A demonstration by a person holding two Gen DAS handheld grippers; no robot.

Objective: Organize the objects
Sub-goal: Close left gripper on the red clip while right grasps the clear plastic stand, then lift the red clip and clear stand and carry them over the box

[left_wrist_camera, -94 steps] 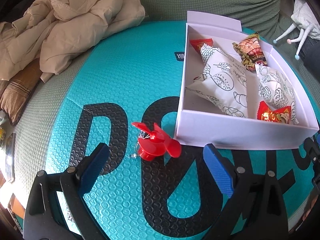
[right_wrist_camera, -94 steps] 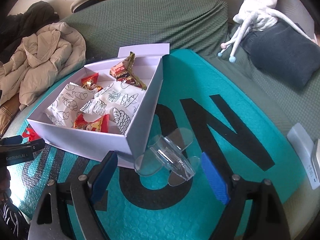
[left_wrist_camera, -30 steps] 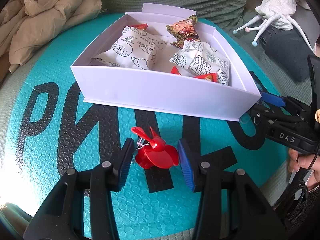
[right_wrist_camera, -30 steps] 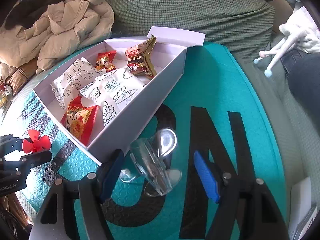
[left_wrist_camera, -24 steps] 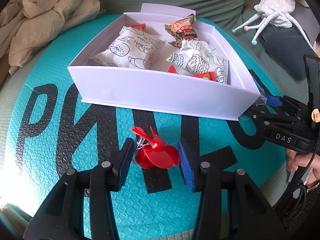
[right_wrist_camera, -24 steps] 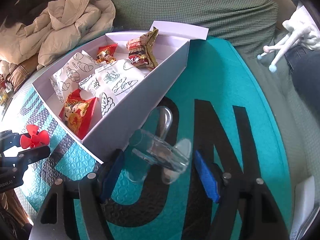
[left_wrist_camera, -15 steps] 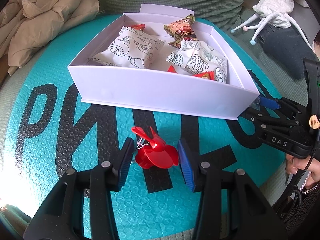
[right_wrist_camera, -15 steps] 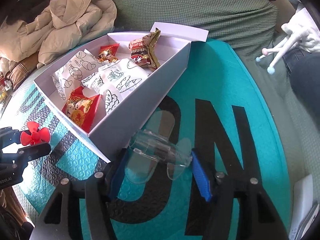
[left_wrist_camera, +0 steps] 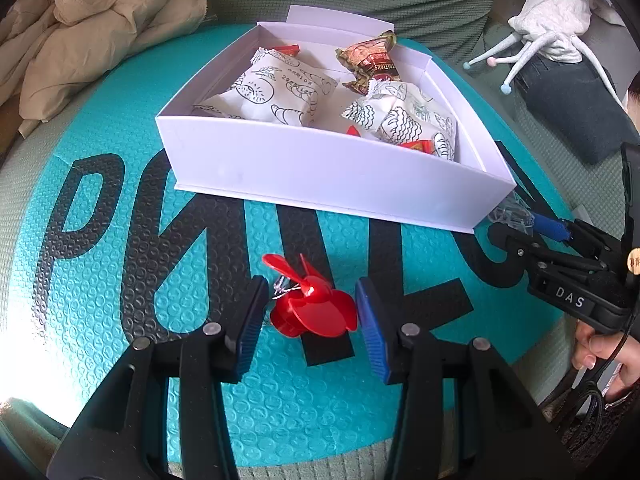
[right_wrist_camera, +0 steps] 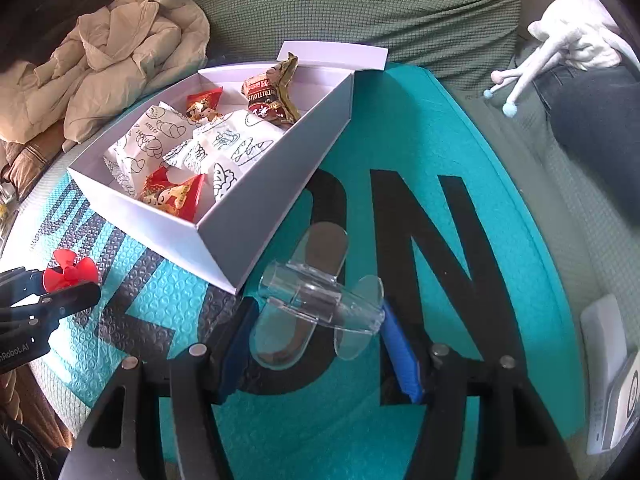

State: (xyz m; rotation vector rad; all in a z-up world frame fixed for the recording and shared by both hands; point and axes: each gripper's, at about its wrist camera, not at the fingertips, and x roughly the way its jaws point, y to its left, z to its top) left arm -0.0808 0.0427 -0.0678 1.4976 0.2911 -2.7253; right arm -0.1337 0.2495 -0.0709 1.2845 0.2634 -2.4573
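Fingers (right_wrist_camera: 394, 340) clamp the clear clip (right_wrist_camera: 318, 304) beside the box's (right_wrist_camera: 256, 224) corner, teal mat (right_wrist_camera: 500, 240) rightward.

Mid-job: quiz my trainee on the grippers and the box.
1. True or false: the red claw clip lies inside the white box.
2. Which sits between the right gripper pads? A clear claw clip; B snack packet; C red claw clip.
3. What does the box hold?
Key: 1 false, it is outside, between the left gripper pads. 2 A; those jaws have just been closing on it. 3 wrapped snack packets.
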